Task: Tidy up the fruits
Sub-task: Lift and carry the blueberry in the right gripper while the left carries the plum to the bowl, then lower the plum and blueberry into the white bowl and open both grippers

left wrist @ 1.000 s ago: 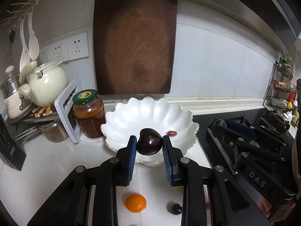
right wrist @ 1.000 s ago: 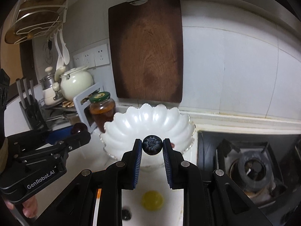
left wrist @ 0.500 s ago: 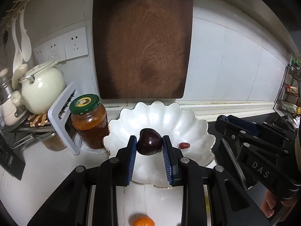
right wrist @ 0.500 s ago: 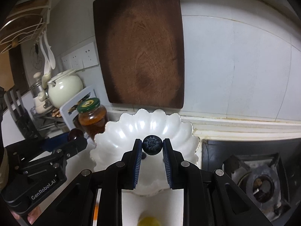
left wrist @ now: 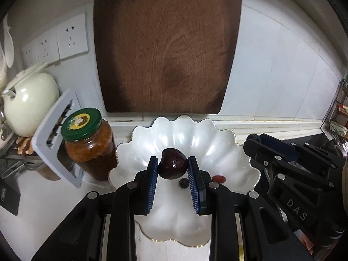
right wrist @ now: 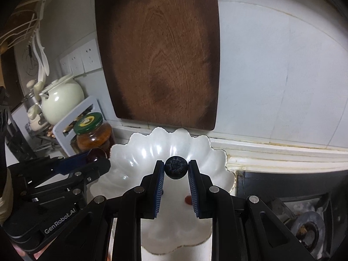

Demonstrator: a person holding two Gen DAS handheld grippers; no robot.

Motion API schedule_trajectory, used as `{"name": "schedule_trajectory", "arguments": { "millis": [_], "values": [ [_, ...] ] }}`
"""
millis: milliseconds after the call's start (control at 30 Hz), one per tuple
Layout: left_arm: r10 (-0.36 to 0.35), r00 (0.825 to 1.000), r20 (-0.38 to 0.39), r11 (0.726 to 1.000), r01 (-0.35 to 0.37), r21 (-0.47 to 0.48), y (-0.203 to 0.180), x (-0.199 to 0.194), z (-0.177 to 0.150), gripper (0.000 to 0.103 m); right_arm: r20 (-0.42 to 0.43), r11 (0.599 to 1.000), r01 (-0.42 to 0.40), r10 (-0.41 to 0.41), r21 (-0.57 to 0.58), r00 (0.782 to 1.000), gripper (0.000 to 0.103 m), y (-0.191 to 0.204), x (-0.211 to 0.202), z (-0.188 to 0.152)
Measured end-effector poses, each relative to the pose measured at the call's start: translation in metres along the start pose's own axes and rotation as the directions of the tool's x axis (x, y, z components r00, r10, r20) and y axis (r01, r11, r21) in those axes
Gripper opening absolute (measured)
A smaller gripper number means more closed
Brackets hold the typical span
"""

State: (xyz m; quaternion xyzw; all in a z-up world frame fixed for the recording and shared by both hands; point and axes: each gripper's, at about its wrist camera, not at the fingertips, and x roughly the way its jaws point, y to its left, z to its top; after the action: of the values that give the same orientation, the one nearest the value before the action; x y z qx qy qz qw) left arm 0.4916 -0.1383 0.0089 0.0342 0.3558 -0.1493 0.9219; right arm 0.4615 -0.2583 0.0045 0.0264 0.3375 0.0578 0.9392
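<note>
The left gripper (left wrist: pixel 173 168) is clamping a glossy dark-red cherry (left wrist: pixel 172 166), its dimpled end tilting up-left, above the white scalloped bowl (left wrist: pixel 219 145). The right gripper (right wrist: pixel 175 168) is pinching a round, matte blueberry (right wrist: pixel 175 167), crown facing the camera, over the same bowl.

Claw blocks most of red fruit (right wrist: pixel 188 199).

One bowl (left wrist: pixel 217 143), one jar (left wrist: pixel 89 143), four fruits.
</note>
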Motion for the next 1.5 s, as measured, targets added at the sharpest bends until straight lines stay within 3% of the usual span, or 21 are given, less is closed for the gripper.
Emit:
{"name": "schedule_trajectory", "arguments": {
  "millis": [400,700,1033,1067,1167,1333,1500],
  "values": [
    [0.011,0.991,-0.131,1.0,-0.015,-0.027,0.008,0.06,0.016,0.028,-0.114,0.999,0.039,-0.042,-0.03,0.993,0.024,-0.005,0.056,0.015],
    [0.01,0.969,-0.246,0.999,-0.02,-0.039,0.013,0.109,0.02,0.028,-0.255,0.999,0.041,-0.04,-0.003,0.966,0.024,-0.017,0.109,0.014],
    [0.042,0.951,-0.308,0.999,-0.046,-0.005,0.012,0.134,0.022,0.028,-0.336,0.999,0.024,-0.011,0.033,0.942,0.025,-0.024,0.135,0.01],
    [0.046,0.95,-0.31,0.999,-0.05,-0.004,0.012,0.135,0.021,0.029,-0.339,0.999,0.028,-0.014,0.036,0.941,0.025,-0.024,0.136,0.011],
    [0.05,0.949,-0.311,0.998,-0.058,-0.018,0.012,0.136,0.023,0.048,-0.347,0.999,0.037,-0.024,0.032,0.938,0.034,-0.026,0.137,0.01],
    [0.093,0.948,-0.304,0.995,-0.097,0.002,0.012,0.124,0.023,0.051,-0.345,0.998,0.054,-0.041,0.026,0.938,0.036,-0.029,0.13,0.008],
    [0.098,0.961,-0.258,0.995,-0.104,-0.011,0.016,0.095,0.022,0.06,-0.306,0.997,0.061,-0.047,0.038,0.951,0.037,-0.032,0.11,0.007]
  ]
}}
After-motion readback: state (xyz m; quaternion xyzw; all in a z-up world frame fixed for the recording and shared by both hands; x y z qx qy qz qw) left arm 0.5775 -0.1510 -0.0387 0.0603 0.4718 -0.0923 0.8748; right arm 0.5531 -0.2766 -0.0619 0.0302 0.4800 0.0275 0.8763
